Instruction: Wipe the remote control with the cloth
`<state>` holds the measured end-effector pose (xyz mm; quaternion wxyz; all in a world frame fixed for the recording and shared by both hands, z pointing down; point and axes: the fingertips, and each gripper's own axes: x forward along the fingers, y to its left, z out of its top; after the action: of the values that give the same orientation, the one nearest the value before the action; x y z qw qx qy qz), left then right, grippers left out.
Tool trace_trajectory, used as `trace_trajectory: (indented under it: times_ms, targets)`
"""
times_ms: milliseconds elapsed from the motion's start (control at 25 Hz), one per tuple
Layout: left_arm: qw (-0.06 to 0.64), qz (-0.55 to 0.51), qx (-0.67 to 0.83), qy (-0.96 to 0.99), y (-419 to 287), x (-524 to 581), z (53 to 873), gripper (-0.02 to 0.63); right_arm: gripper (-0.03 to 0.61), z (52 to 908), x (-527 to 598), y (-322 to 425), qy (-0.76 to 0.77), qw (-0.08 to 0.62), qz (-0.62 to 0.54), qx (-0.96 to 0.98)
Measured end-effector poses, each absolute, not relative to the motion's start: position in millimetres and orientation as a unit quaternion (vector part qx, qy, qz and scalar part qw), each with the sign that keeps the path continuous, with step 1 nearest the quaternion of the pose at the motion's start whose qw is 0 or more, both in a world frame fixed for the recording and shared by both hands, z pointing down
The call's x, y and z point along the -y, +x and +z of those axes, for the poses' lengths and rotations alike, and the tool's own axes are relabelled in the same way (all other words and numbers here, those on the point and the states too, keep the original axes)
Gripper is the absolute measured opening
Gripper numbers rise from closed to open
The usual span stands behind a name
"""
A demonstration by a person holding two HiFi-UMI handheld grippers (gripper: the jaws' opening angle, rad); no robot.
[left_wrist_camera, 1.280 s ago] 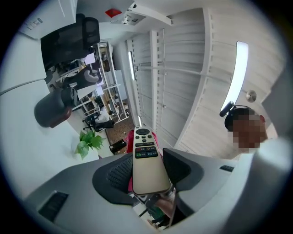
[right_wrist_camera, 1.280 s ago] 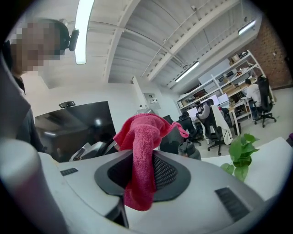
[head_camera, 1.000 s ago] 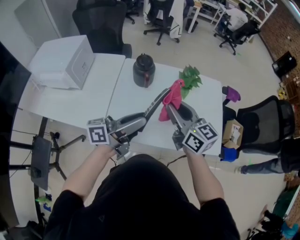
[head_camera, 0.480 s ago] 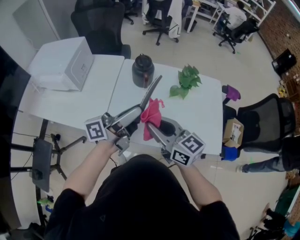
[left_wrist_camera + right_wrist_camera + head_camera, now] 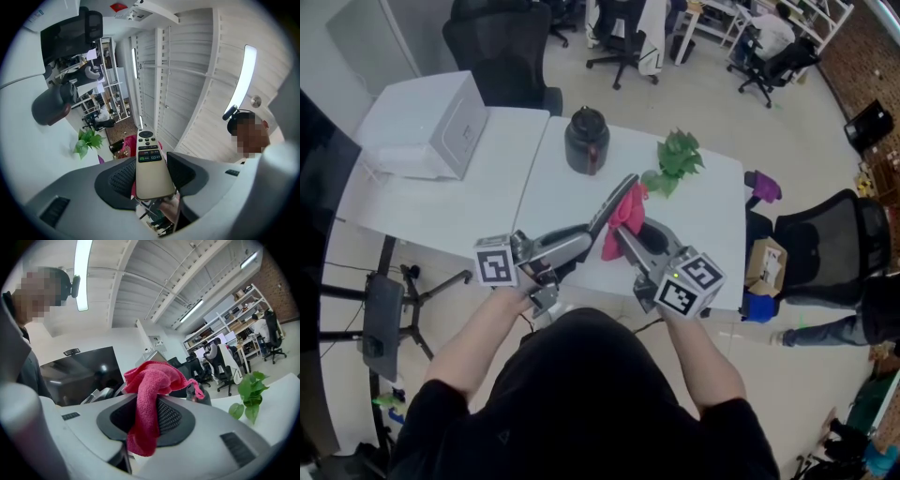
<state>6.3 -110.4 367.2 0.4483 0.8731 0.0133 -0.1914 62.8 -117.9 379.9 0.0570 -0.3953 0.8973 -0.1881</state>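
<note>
An office: black swivel chairs (image 5: 502, 52), white tables (image 5: 450, 211) and shelving (image 5: 821, 13) beside a brick wall (image 5: 867, 56).

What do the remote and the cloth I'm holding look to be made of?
Remote: probably hard plastic, though a thin metal shell can't be ruled out. The pale gold body is smooth and satin, with small dark buttons that look rubbery.
Cloth: soft pink-red fabric, likely microfibre or terry. It has a fuzzy nap and hangs in limp folds.

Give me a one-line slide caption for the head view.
Over a white table, the left gripper holds a remote control while the right gripper holds a pink cloth at its far end.
</note>
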Motion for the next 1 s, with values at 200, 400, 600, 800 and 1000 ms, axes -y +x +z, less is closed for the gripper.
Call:
trace_trajectory:
  times_ms: [200,400,600,800,1000]
  targets:
    - [0.461,-0.183,-0.03,0.868,9,103,374,0.212,0.107,371,128,81,-0.418,0.067,-0.182,-0.888]
    - [0.446,-0.191,0.012,0.874,2,119,378,0.212,0.107,372,123,89,-0.436,0.061,-0.171,-0.881]
    - [0.391,-0.145,0.151,0.896,-19,163,430,0.212,0.107,392,112,105,-0.479,0.012,-0.148,-0.865]
    - [0.296,0.008,0.301,0.906,-34,191,502,0.212,0.107,423,97,109,-0.517,-0.078,-0.126,-0.843]
    - [0.207,0.163,0.408,0.874,-51,217,575,0.212,0.107,440,83,104,-0.525,-0.117,-0.126,-0.833]
